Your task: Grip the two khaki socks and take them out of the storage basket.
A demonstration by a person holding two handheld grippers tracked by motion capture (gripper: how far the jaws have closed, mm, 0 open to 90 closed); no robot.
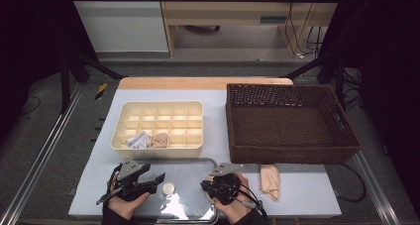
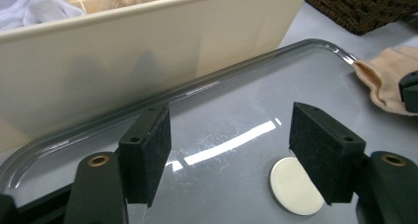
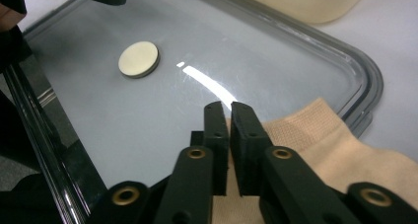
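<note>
Work in hand: a beige sock (image 1: 270, 181) is to be picked up, judged from the filled compartments of the divided box (image 1: 157, 126).
Sock position: it lies flat on the table (image 1: 307, 190), in front of the wicker basket (image 1: 289, 122), one end lapping onto the clear tray (image 3: 207, 46).
Right tongs (image 3: 229, 116): nearly closed, a narrow gap between the jaws, nothing pinched; they hang just above the sock's edge.
Left tongs (image 2: 241, 150): wide apart, empty, over the tray beside a small white disc (image 2: 293, 185).
Handling: the sock is judged light, soft and limp; sagging is expected when lifted.
Grip point: the thick folded end is best pinched, deep between the pads.
</note>
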